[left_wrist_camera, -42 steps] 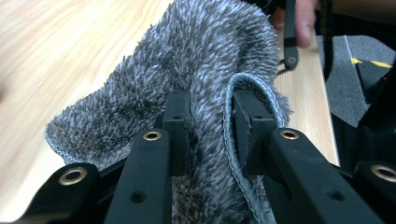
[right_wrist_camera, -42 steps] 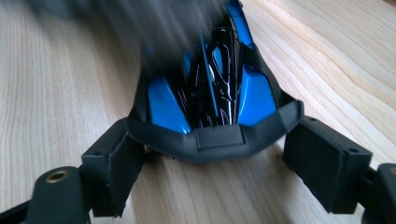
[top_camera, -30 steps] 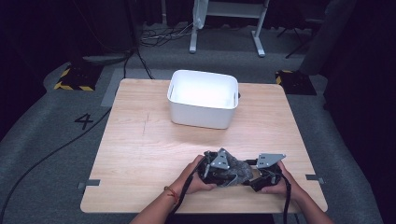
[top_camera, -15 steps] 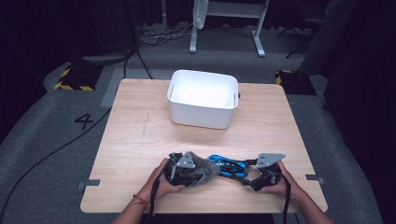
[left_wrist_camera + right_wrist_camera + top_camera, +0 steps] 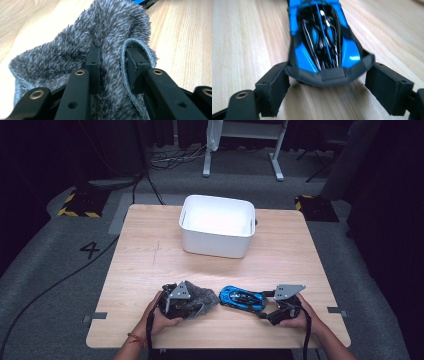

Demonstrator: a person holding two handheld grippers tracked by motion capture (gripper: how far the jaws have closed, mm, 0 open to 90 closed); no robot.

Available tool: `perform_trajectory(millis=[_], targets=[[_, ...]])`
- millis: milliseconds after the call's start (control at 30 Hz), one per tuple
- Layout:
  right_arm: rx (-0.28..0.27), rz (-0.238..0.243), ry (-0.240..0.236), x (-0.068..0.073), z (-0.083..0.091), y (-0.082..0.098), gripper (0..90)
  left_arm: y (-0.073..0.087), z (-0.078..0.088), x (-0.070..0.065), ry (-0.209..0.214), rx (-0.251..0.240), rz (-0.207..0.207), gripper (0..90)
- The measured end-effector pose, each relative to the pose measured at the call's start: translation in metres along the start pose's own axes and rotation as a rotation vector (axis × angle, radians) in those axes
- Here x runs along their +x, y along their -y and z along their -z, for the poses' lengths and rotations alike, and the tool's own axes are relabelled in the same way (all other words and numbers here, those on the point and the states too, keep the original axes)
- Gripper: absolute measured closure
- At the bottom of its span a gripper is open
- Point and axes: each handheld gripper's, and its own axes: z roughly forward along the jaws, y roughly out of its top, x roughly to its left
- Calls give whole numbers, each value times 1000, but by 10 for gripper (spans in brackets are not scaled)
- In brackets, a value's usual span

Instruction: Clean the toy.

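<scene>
The left gripper [image 5: 192, 306] sits at the near edge of the table [image 5: 150, 250], its jaws pinching a fold of the fuzzy grey cloth [image 5: 82, 45], though they have just eased a touch wider. The cloth is bunched on the wood just left of the blue toy car [image 5: 243, 298]. The right gripper [image 5: 265, 307] clasps the car's tail between its pads. Farther back stands a white bin [image 5: 215, 242], well apart from both.
</scene>
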Motion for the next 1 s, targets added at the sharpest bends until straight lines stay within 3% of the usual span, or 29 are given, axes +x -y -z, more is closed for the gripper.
perform_trajectory(millis=[100,367,467,1000], targets=[[-25,6,8,3,2,-5,185,3,-4,0,4,-9,4,663],[-2,22,38,3,-12,-8,179,3,-5,-4,-19,-9,-19,650],[5,21,25,2,-16,-9,157,3,-6,-4,-25,-12,-22,650],[6,25,-24,1,-18,-12,245,4,-6,-4,-24,-22,-19,649]])
